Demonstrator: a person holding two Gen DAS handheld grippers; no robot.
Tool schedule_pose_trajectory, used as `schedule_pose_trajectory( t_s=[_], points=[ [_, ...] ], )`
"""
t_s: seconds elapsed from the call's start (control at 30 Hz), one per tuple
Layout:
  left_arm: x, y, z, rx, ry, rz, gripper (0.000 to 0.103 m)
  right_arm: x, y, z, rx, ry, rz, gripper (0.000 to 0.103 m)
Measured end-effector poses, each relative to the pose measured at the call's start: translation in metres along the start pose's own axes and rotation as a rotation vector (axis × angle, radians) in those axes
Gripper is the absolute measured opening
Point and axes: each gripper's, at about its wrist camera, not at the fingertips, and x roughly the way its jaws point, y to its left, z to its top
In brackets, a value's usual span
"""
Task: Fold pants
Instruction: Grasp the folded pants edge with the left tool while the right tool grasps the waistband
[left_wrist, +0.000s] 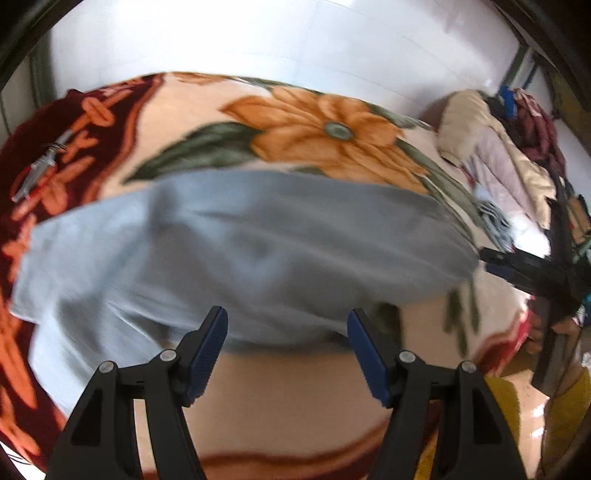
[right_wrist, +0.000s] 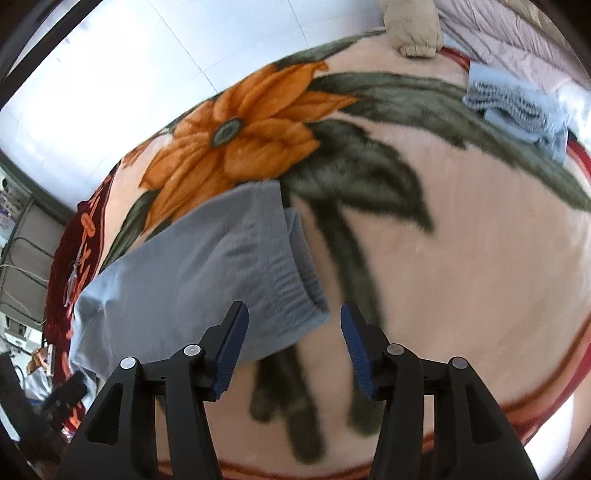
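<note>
The pants (left_wrist: 251, 251) are a pale blue-grey, of soft knit cloth, and lie on a bed covered by a blanket (left_wrist: 207, 99) of cream plush with a big orange flower (left_wrist: 325, 129), dark green leaves and a maroon border. In the left wrist view they stretch as a broad band across the middle of the blanket, doubled over so that one layer rests on another, with shallow creases running lengthwise and a lighter strip showing along the near left edge. In the right wrist view the gathered, ribbed waistband (right_wrist: 295, 273) forms the end nearest the camera; it lies over the green stems of the flower print, one layer stepping slightly beyond the other at the far corner.

The left gripper (left_wrist: 288, 343) hangs above the near edge of the pants with its jaws wide apart and nothing between them; the blue pads are clear of the cloth. The right gripper (right_wrist: 291, 339) is spread about half way, also empty, with the waistband's corner lying below and just ahead of its left finger.

At the far end of the bed lie a pile of clothes (left_wrist: 498, 162) and a small blue knitted piece (right_wrist: 517, 107), well apart from the pants.
</note>
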Motion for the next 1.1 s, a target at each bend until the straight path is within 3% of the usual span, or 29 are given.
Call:
schedule_pose_trajectory(
  t_s=[0.2,0.43,0.6,0.67,0.8,0.87,1.1],
  points=[
    [0.022,-0.031,-0.018,-0.009,0.046,-0.073,0.066,0.017,0.000,-0.004,0.059,0.044,0.042,0.055],
    [0.044,-0.040,-0.022,-0.069,0.040,-0.073,0.060,0.034,-0.006,-0.002,0.103,0.069,0.021,0.057],
    [0.055,-0.041,-0.020,-0.097,0.038,-0.065,0.058,0.040,-0.014,0.000,0.153,0.070,0.053,0.057],
    [0.059,-0.045,-0.020,-0.086,0.035,-0.047,0.050,0.042,-0.015,0.002,0.175,0.069,0.062,0.058],
    [0.067,-0.051,-0.022,-0.062,0.039,-0.015,0.019,0.046,-0.017,0.007,0.243,0.062,0.087,0.062],
    [0.067,-0.051,-0.023,-0.053,0.033,0.000,0.012,0.046,-0.018,0.008,0.271,0.062,0.091,0.062],
    [0.062,-0.055,-0.027,-0.006,0.013,0.010,0.009,0.022,-0.026,-0.006,0.343,0.003,0.061,0.062]
  ],
)
